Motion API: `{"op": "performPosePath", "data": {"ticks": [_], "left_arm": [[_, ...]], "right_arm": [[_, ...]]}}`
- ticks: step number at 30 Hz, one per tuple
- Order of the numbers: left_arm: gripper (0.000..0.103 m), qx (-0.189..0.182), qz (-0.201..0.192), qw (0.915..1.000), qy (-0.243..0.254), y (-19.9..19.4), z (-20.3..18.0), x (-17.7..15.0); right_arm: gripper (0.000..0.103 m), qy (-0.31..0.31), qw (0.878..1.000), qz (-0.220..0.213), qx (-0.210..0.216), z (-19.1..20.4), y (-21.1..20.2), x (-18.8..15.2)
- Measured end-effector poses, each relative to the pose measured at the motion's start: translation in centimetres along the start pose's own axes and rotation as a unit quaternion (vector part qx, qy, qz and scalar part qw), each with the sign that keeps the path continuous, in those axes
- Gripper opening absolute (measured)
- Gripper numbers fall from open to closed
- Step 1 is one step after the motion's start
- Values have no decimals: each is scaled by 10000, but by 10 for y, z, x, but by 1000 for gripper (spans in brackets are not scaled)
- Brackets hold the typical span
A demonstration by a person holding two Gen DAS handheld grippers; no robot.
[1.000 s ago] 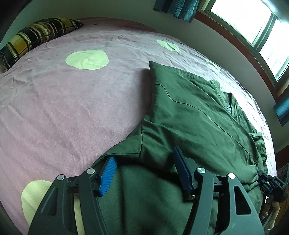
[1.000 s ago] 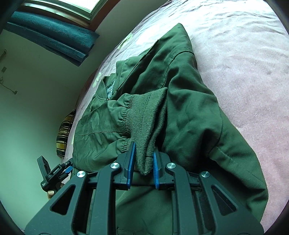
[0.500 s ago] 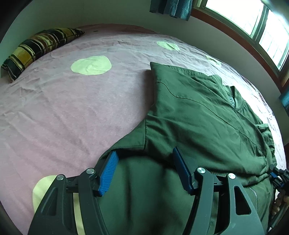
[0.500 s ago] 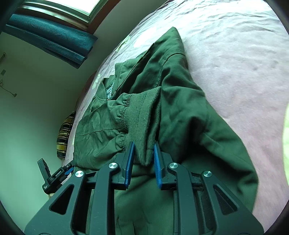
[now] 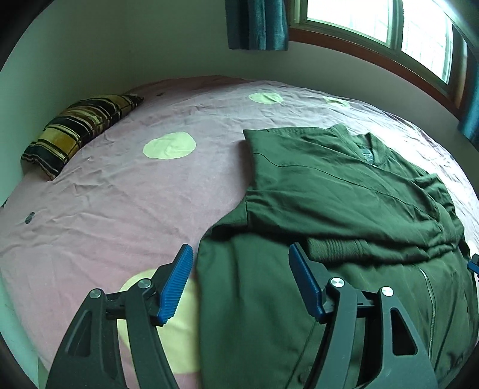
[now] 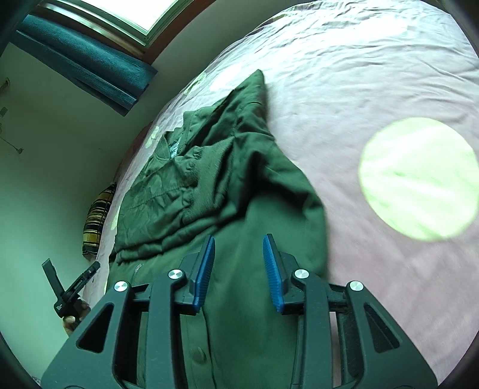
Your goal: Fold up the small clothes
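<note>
Dark green fabric marks the jacket (image 5: 335,209), which is laid on a pink bed (image 5: 119,209) patterned with pale green dots. Its long axis is seen running from the hem, nearest both cameras, away to the ribbed collar (image 5: 371,149), which points towards the far wall under the window (image 5: 374,27). Both sleeves are folded in across the chest; a ribbed cuff (image 5: 335,247) is laid crosswise near the middle in the left wrist view, and a second cuff (image 6: 206,173) is seen on the front panel in the right wrist view. A zip line (image 5: 428,296) is visible towards the hem.

The left hand-held gripper (image 5: 239,284) is held with its jaws wide apart over the jacket's near left edge, nothing between the blue pads. The right hand-held gripper (image 6: 239,266) is likewise spread, empty, above the lower front of the jacket. Whether either one touches the cloth cannot be told.

The hem is cut off by the gripper bodies in both views, and the jacket's right edge is lost at the rim of the left wrist view. The collar label is too small to be read. A striped pillow (image 5: 80,128) is placed at the far left of the bed, well apart from the jacket. Teal curtains (image 6: 86,59) are hung by the window.
</note>
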State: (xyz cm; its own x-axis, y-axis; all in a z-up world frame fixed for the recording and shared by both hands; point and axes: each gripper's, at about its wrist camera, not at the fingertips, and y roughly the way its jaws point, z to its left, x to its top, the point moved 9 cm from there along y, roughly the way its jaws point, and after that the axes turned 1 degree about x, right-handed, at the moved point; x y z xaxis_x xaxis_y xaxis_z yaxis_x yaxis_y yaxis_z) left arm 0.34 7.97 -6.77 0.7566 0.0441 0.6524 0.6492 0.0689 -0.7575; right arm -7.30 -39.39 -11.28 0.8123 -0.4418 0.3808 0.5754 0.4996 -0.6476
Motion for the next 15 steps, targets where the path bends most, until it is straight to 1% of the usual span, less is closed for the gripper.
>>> {"op": "performPosePath", "data": {"ticks": [8, 11, 14, 15], "left_arm": [[66, 121, 173, 9992, 340, -17, -10, -26], [67, 51, 333, 9989, 338, -22, -12, -40], [70, -73, 564, 9981, 230, -26, -9, -55], [70, -130, 651, 9977, 170, -28, -6, -61]], "right_arm": [[36, 77, 9999, 16, -78, -11, -22, -24], [37, 63, 9999, 58, -83, -12, -27, -32], [43, 44, 9999, 103, -30, -11, -34, -42], [48, 43, 9999, 127, 2, -11, -36, -46]]}}
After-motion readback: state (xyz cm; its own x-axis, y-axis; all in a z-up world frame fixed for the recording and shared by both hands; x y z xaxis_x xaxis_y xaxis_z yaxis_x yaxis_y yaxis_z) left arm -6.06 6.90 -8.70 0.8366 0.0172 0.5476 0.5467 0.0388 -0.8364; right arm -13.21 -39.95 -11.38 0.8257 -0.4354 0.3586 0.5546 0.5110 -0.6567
